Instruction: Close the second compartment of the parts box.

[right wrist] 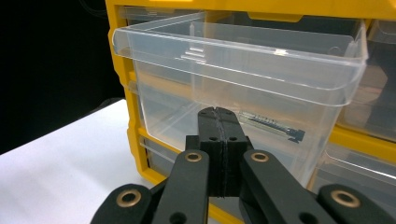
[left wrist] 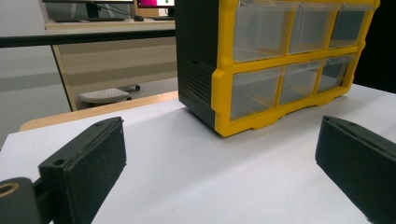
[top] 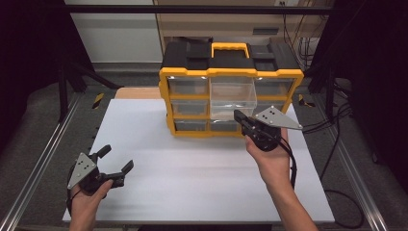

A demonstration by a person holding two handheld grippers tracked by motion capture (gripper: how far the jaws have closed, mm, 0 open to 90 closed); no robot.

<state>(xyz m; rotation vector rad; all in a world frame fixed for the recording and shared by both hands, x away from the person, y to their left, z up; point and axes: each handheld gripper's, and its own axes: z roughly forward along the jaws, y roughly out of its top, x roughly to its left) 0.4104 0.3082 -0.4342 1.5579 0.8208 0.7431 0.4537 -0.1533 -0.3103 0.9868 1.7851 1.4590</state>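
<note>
Drawer of clear plastic [right wrist: 243,79], pulled out at your 12 o'clock: your right gripper [right wrist: 218,116], fingers clenched on nothing, stands against its front, seemingly to push; left gripper [top: 115,161] idles released.

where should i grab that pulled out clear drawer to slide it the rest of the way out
Probably the front lip of the clear drawer, coming straight at it from the front. It sticks out of the yellow organizer toward the person, and its curled rim gives the jaws an edge to pinch. The right gripper sits shut in front of it and would have to open first.
</note>
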